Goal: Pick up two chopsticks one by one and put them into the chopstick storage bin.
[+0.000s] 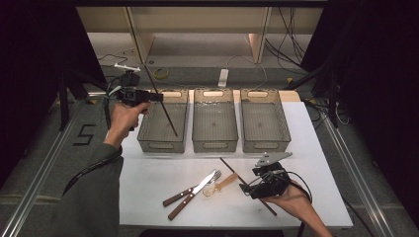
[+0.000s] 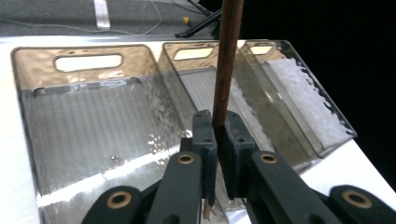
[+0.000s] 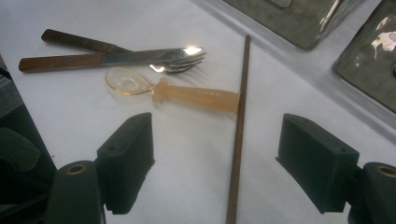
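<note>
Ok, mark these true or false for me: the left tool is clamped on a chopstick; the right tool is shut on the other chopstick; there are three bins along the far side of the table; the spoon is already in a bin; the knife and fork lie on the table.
1. The left tool is clamped on a chopstick. True.
2. The right tool is shut on the second chopstick. False: its jaws stand open, with that chopstick lying on the table between them.
3. Three bins stand in a row at the far side. True: left bin, middle bin, right bin.
4. The spoon is in a bin. False: it lies on the table, touching the second chopstick.
5. The knife and fork lie on the table. True.
</note>
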`<move>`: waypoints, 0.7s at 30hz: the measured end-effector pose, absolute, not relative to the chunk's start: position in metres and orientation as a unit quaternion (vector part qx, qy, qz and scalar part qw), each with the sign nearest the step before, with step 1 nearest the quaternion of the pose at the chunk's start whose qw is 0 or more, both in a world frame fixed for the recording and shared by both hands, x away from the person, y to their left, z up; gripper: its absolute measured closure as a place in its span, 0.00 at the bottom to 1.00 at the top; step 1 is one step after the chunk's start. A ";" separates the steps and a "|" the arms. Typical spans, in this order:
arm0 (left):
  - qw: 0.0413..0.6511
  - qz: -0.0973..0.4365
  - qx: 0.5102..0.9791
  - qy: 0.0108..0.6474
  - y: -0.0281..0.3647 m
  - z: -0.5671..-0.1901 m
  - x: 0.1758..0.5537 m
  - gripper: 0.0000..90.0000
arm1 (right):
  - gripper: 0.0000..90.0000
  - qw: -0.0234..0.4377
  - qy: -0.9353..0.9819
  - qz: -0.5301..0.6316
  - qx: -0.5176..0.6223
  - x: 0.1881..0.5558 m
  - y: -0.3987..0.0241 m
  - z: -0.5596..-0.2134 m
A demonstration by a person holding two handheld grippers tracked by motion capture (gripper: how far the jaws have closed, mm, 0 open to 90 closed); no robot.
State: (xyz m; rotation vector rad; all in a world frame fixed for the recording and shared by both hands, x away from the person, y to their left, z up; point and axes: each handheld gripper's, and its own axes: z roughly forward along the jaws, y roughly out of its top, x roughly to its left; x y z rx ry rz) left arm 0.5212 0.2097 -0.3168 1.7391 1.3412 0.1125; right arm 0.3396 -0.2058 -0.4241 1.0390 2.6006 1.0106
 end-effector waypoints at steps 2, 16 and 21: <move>0.449 0.045 0.705 0.548 0.210 -0.320 0.524 0.94 | 0.30 0.081 0.871 0.337 0.347 0.339 -0.206 -0.424; 0.425 0.037 0.714 0.555 0.198 -0.340 0.531 0.94 | 0.30 0.079 0.872 0.337 0.346 0.339 -0.205 -0.426; 0.415 0.033 0.718 0.557 0.197 -0.346 0.533 0.94 | 0.30 0.078 0.873 0.336 0.344 0.339 -0.205 -0.426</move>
